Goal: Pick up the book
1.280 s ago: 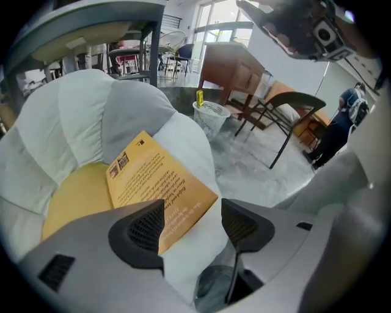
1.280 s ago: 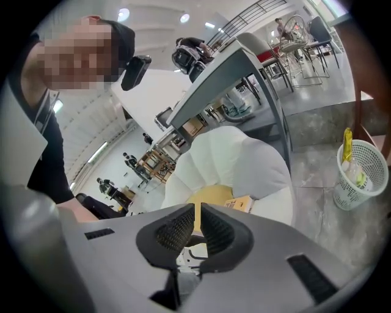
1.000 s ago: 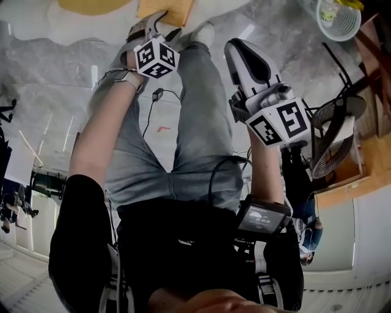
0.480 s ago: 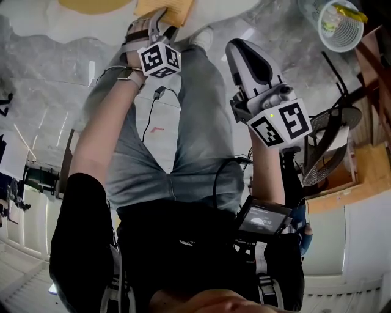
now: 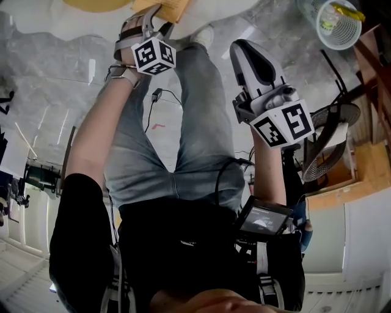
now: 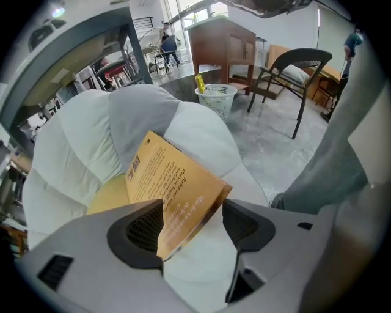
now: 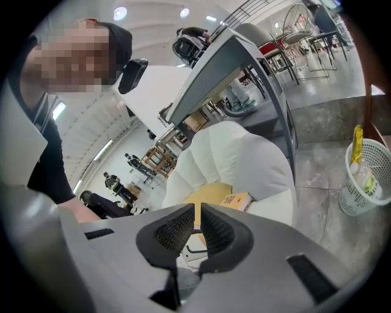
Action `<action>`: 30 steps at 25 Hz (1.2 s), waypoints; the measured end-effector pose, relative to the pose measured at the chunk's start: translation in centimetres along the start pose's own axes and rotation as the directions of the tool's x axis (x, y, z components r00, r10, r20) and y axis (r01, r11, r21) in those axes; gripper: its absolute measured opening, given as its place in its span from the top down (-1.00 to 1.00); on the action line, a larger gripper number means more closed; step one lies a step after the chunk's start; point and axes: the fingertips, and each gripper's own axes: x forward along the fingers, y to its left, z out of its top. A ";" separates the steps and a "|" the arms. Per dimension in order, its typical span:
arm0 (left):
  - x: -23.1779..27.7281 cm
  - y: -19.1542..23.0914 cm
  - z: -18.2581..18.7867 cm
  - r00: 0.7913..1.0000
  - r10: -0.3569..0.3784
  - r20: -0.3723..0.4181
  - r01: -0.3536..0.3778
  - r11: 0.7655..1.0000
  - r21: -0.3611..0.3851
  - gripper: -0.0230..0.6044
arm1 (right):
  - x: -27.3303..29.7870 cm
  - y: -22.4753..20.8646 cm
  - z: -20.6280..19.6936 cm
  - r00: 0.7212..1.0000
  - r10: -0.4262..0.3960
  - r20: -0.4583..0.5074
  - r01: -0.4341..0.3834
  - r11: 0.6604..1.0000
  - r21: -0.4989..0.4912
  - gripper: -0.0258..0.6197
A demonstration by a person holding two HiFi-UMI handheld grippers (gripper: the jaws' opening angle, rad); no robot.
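Note:
An orange-yellow book [image 6: 171,189] leans tilted on a white armchair [image 6: 91,134], against a yellow cushion [image 6: 107,195]. My left gripper [image 6: 192,223] is open, with the book's lower corner between its jaws. The left pad is against the cover; the right pad stands apart from the spine. In the head view the left gripper [image 5: 157,21] reaches the book [image 5: 174,7] at the top edge. My right gripper [image 5: 244,49] is held up to the right, away from the book. Its jaws [image 7: 197,229] are closed together with nothing in them. From there the book [image 7: 237,200] shows far off on the armchair.
A white mesh waste basket [image 6: 219,98] stands on the marble floor beside the armchair, also seen as the basket [image 5: 336,21]. A black chair [image 6: 293,73] and a wooden cabinet [image 6: 223,49] stand beyond. The person's legs [image 5: 183,128] fill the middle below the grippers.
My left gripper has moved forward onto the book, toward the top of the head view. The right gripper has shifted only slightly.

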 end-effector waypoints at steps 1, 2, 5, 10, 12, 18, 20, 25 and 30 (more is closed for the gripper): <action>-0.3 0.4 0.0 1.000 0.001 0.002 -0.001 1.000 -0.002 0.00 | 0.0 0.3 0.1 1.000 -0.001 0.000 0.001 1.000 0.002 0.77; -0.7 0.8 0.0 1.000 0.001 0.004 -0.001 1.000 -0.008 0.00 | 0.0 0.5 0.3 1.000 -0.004 -0.001 0.004 1.000 0.005 0.77; -2.3 2.2 0.0 1.000 0.008 0.026 -0.007 0.999 -0.033 0.00 | 0.1 1.9 0.6 1.000 -0.016 0.001 0.016 1.000 0.016 0.77; -5.5 4.9 -0.7 0.996 0.034 0.078 -0.034 0.999 -0.006 0.01 | 0.9 5.6 1.1 0.999 -0.031 0.014 0.031 0.999 0.028 0.77; -6.1 5.9 -0.6 0.995 0.038 0.095 -0.039 0.999 0.006 0.01 | 1.1 6.3 1.5 0.999 -0.040 0.018 0.040 0.999 0.035 0.77; -8.2 9.8 0.0 0.987 0.055 0.154 -0.063 0.997 0.052 0.01 | 1.8 8.8 3.3 0.996 -0.070 0.047 0.067 0.996 0.058 0.77; -8.5 10.3 0.7 0.983 0.051 0.175 -0.065 0.995 0.074 0.01 | 1.4 8.8 3.5 0.995 -0.079 0.054 0.076 0.995 0.064 0.77; -9.3 12.0 2.6 0.970 0.059 0.236 -0.087 0.990 0.111 0.01 | 1.1 8.8 4.5 0.989 -0.111 0.094 0.103 0.991 0.084 0.77; -9.5 13.4 4.0 0.961 0.050 0.271 -0.093 0.984 0.151 0.01 | 1.1 9.2 5.3 0.983 -0.134 0.129 0.121 0.987 0.102 0.77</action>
